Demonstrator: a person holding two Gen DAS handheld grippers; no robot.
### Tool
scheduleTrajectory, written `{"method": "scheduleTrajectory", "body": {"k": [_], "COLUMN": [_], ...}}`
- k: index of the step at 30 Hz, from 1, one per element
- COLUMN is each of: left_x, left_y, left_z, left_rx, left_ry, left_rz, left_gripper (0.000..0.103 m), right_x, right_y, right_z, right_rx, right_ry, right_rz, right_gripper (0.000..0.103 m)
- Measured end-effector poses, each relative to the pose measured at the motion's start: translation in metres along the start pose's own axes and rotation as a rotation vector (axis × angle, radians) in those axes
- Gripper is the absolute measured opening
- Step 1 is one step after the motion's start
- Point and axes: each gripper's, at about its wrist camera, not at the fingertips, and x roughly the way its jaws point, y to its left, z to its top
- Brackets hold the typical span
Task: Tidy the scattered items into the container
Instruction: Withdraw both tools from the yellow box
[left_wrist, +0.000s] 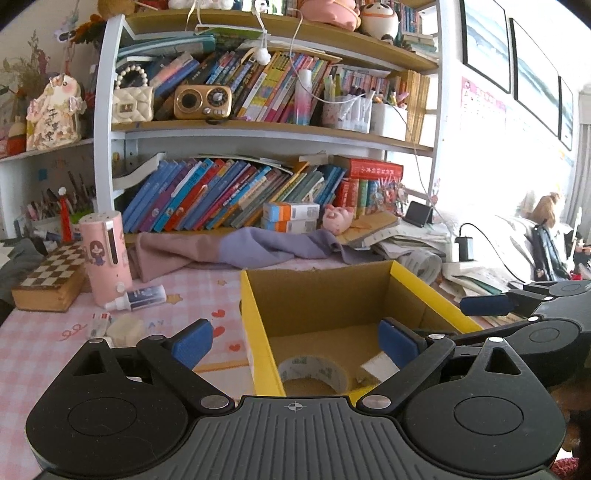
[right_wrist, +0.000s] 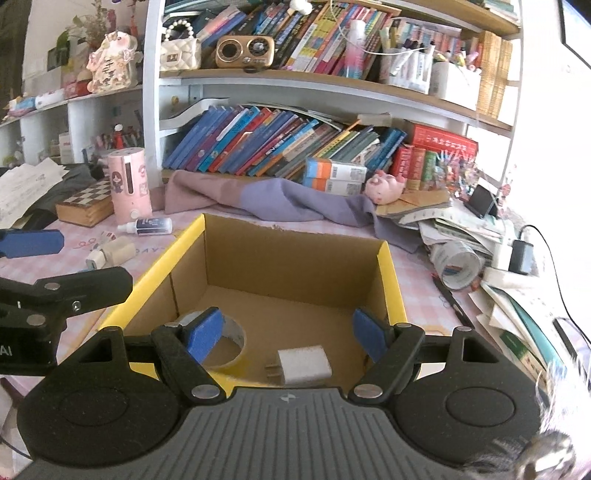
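Observation:
A yellow-edged cardboard box (left_wrist: 255, 325) (right_wrist: 388, 280) stands on the pink checked table. Inside lie a tape roll (left_wrist: 314, 371) (right_wrist: 231, 341) and a white charger plug (right_wrist: 303, 365) (left_wrist: 378, 365). My left gripper (left_wrist: 295, 343) is open and empty over the box's near left wall. My right gripper (right_wrist: 286, 334) is open and empty above the box, over the plug. Outside, left of the box, lie a small dropper bottle (left_wrist: 138, 297) (right_wrist: 149, 226), a white block (left_wrist: 125, 328) (right_wrist: 118, 250) and a small white-and-blue item (left_wrist: 99, 325) (right_wrist: 95, 261).
A pink dispenser (left_wrist: 105, 258) (right_wrist: 129, 184) and a chessboard box (left_wrist: 51, 280) (right_wrist: 86, 206) stand at the left. A purple cloth (left_wrist: 229, 251) (right_wrist: 280, 199) lies behind the box, below full bookshelves. Papers and a tape roll (right_wrist: 456, 264) pile at the right.

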Motion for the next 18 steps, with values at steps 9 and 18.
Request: {"method": "scheduleTrajectory", "body": {"k": [9, 18], "left_x": [-0.035, -0.074], "left_y": [0.018, 0.039], "left_z": [-0.019, -0.044], "left_rx": [0.005, 0.017], "left_ry": [0.032, 0.088], "left_rz": [-0.04, -0.033], "left_gripper": [0.098, 0.098], "right_x": [-0.032, -0.06], "right_y": [0.034, 0.073], "right_z": [-0.021, -0.05], "right_rx": [0.031, 0.081], "right_ry": [0.026, 0.073], "right_rz": [-0.051, -0.065], "right_gripper": [0.077, 0.077]}}
